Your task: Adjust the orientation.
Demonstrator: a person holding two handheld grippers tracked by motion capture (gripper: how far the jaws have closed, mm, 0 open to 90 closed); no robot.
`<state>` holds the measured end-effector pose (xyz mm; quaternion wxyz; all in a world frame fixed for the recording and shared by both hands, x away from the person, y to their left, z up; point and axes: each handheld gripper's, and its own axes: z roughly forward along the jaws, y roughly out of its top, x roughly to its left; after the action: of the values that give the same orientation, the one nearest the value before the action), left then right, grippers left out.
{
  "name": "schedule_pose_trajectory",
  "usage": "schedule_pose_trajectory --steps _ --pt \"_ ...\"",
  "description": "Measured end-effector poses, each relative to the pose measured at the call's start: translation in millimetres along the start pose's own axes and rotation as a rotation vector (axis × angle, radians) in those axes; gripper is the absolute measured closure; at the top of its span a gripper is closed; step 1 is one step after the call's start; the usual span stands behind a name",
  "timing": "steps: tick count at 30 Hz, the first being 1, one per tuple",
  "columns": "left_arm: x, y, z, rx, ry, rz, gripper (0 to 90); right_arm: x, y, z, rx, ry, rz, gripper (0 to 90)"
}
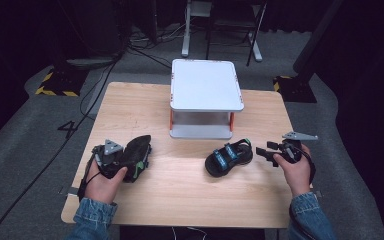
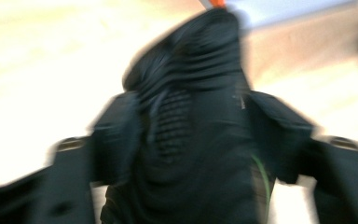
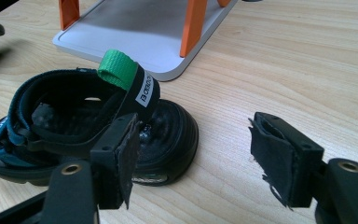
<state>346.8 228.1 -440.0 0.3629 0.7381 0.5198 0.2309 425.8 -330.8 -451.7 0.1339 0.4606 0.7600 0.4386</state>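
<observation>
A black sandal (image 1: pixel 136 150) is held sole-up at the table's left, with my left gripper (image 1: pixel 128 161) shut on it. In the blurred left gripper view its ribbed sole (image 2: pixel 191 116) sits between the two jaws. A second black sandal (image 1: pixel 228 156) with teal straps and a green heel loop (image 3: pixel 118 69) lies upright on the wood right of centre. My right gripper (image 1: pixel 261 150) stands open just to the right of its heel, not touching it. In the right gripper view the padded fingers (image 3: pixel 279 156) are wide apart with nothing between them, and the sandal (image 3: pixel 74 130) lies ahead to the left.
A white two-level stand (image 1: pixel 206 85) with orange legs (image 3: pixel 192 28) is at the back middle of the wooden table (image 1: pixel 180 192). Its lower plate (image 3: pixel 135 32) lies just beyond the second sandal. Dark floor, cables and chair legs surround the table.
</observation>
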Motion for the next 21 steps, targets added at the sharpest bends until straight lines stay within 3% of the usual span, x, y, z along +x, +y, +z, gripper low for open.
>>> schedule_pose_trajectory --steps 2,3,5,7,12,14,15,17,18,21 --pt "3.9 0.1 -2.9 0.013 0.079 0.021 42.1 0.0 -0.1 0.2 0.002 0.001 -0.002 33.5" --pt "7.0 -0.6 -3.5 0.042 0.101 0.024 42.6 0.4 -0.2 0.3 0.008 0.0 0.005 33.4" --pt "14.6 -4.2 -2.0 0.096 0.093 -0.016 44.6 1.3 -0.4 1.3 0.012 0.002 0.008 33.2" --pt "22.8 -6.6 -2.1 0.076 0.071 -0.064 44.9 1.7 -0.5 2.2 0.015 0.006 0.001 33.1" --pt "23.7 -7.5 -0.9 0.067 0.046 -0.063 44.8 2.7 -0.7 3.6 0.018 0.005 -0.001 32.6" --pt "21.1 -5.5 -2.8 0.013 0.048 -0.039 44.5 3.3 -0.6 3.6 0.021 0.007 -0.002 32.6" --pt "19.1 -3.9 -2.9 -0.015 0.036 -0.03 39.4 3.1 -0.4 3.6 0.018 0.007 -0.007 32.6" --pt "16.6 -2.5 -2.0 -0.02 0.024 -0.024 27.0 2.8 -0.4 3.6 0.015 0.006 -0.005 32.6" --pt "12.0 -2.3 4.0 0.021 0.008 0.025 20.5 1.8 -1.0 3.6 0.016 0.006 -0.002 32.6" --pt "3.3 -8.8 16.0 0.151 0.092 0.213 14.1 1.7 -1.5 4.2 0.02 0.007 0.0 32.6"
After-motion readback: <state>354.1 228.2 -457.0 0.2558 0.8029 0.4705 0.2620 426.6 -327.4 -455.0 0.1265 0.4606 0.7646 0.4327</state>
